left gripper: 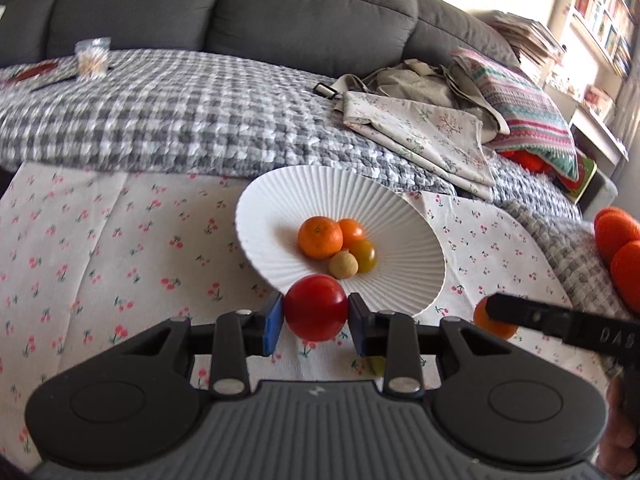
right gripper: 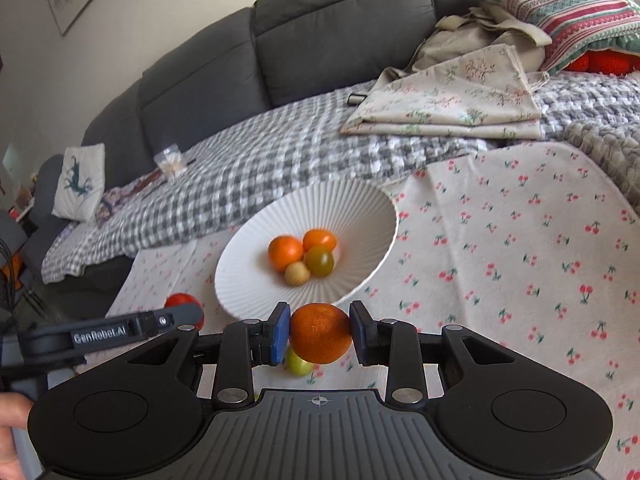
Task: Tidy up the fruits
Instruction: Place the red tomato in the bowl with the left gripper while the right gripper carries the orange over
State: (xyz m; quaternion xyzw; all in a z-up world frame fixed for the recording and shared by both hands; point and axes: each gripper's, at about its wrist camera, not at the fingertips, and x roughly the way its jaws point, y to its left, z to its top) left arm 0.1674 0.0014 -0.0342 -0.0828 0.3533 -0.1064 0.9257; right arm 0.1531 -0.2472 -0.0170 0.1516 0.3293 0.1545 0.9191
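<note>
My left gripper [left gripper: 316, 310] is shut on a red tomato [left gripper: 315, 306], held just in front of the near rim of a white ribbed bowl [left gripper: 280, 196]. My right gripper [right gripper: 319, 332] is shut on an orange mandarin [right gripper: 320, 332], also just short of the white ribbed bowl [right gripper: 256, 236]. Inside the bowl lie two mandarins [left gripper: 320, 237], a greenish tomato [left gripper: 366, 256] and a small beige fruit [left gripper: 343, 265]. A small green fruit [right gripper: 298, 364] rests on the cloth under the right gripper. The right view shows the red tomato [right gripper: 180, 301] at the left, behind the left gripper's finger.
The bowl stands on a cherry-print cloth [left gripper: 100, 240]. Behind it lies a grey checked blanket [left gripper: 180, 120] over a dark sofa [left gripper: 280, 12], with folded floral fabric [left gripper: 420, 128] and a striped cushion [left gripper: 524, 108] at the right. Orange fuzzy items [left gripper: 620, 240] sit at the far right edge.
</note>
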